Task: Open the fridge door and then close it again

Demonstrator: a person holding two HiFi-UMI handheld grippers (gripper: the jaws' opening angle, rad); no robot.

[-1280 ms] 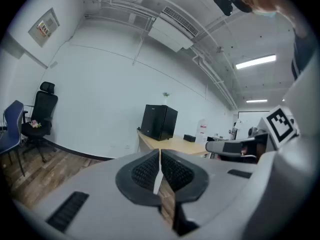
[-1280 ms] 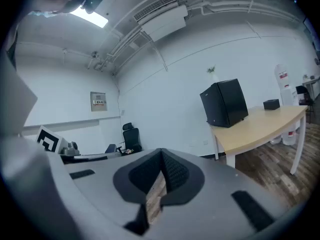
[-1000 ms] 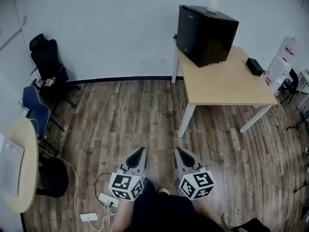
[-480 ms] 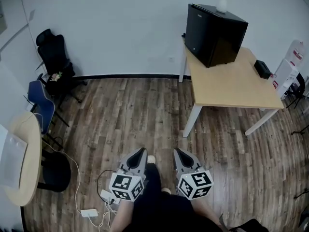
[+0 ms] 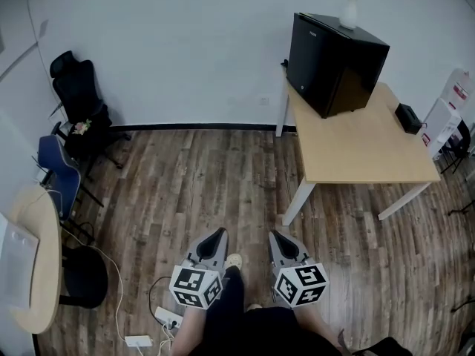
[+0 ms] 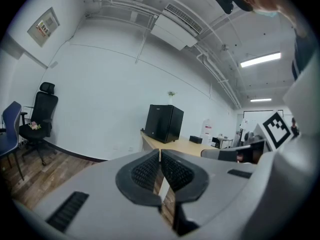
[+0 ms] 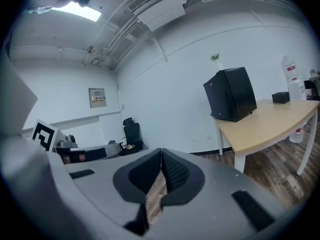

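Note:
The small black fridge (image 5: 335,63) stands with its door closed at the back corner of a light wooden table (image 5: 364,143), against the white wall. It also shows far off in the left gripper view as the fridge (image 6: 164,123) and in the right gripper view as the fridge (image 7: 231,94). My left gripper (image 5: 220,233) and right gripper (image 5: 273,235) hang side by side low over the wooden floor, well short of the table. Both are shut with nothing between their jaws.
A white vase (image 5: 351,10) with a plant stands on the fridge, and a small black box (image 5: 408,118) lies on the table's right side. Black and blue chairs (image 5: 78,110) line the left wall by a round table (image 5: 35,265). A power strip and cables (image 5: 152,321) lie near my feet.
The whole view has shifted as the person walks: the fridge and table sit further right and lower in the head view. A foot has stepped forward between the grippers, which stay shut.

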